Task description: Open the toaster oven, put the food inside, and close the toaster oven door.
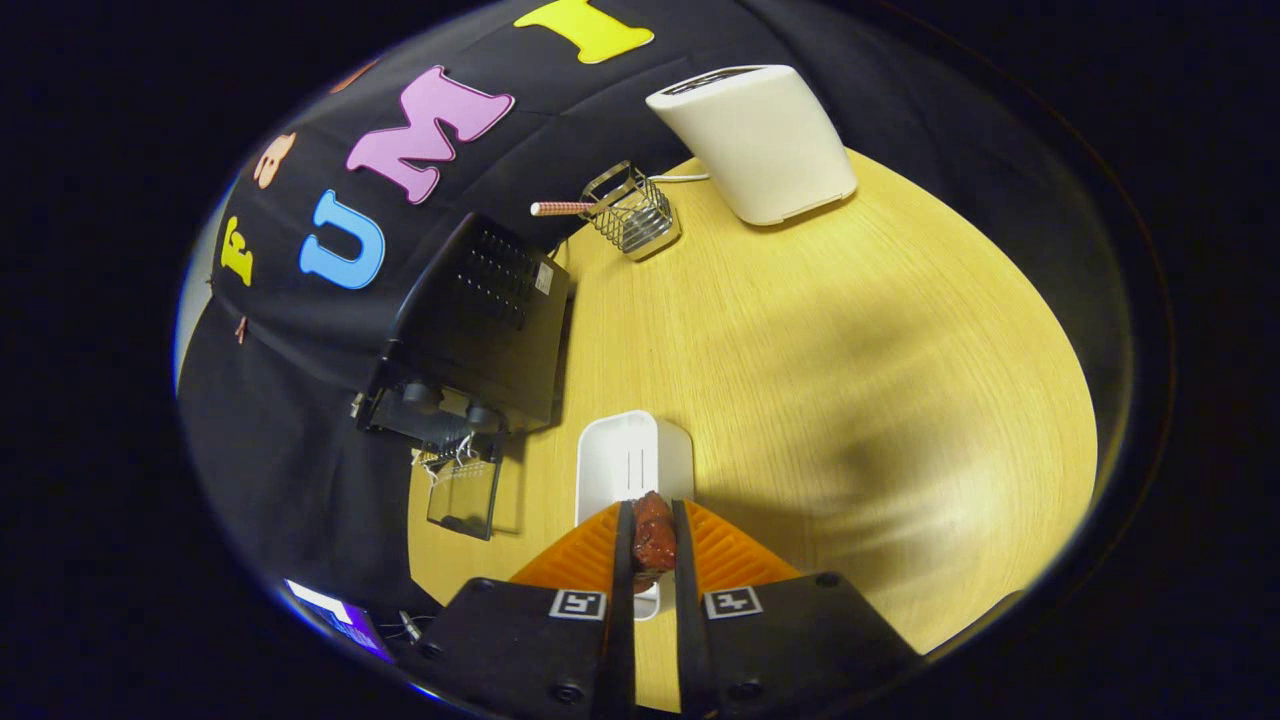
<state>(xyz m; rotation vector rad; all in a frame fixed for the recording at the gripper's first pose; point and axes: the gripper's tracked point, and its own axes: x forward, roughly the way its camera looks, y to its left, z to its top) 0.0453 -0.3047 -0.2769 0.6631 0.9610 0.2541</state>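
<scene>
Gripper view, looking down along the two fingers onto a round wooden table (820,360). The gripper (654,545) was nearly closed, both fingers pressing on a reddish-brown piece of food (654,538) held between them; the food's exact kind could not be told. Directly under and just ahead of the fingertips, at 12 o'clock from them, lay a white rectangular tray (634,455) on the tabletop, the held food overlapping its near end; whether food and tray touched could not be told.

The black toaster oven (478,320) stood at about 10 o'clock from the fingers, at the table's edge against the black cloth wall. Its glass door (463,490) was swung open and stood out from the front of the oven, with a wire rack edge visible at the opening; two knobs (450,405) showed on the front panel.

Beyond the oven, at about 12 o'clock from the fingers and well apart from them, stood a small wire basket (632,212) with a pink-and-white stick (562,208) protruding from it toward 9 o'clock. Just beside the basket, at its 2 o'clock, stood a cream-white slot toaster (760,145), its cord (682,178) running toward the basket. A lit screen (335,615) showed at 8 o'clock from the fingers, off the table.
</scene>
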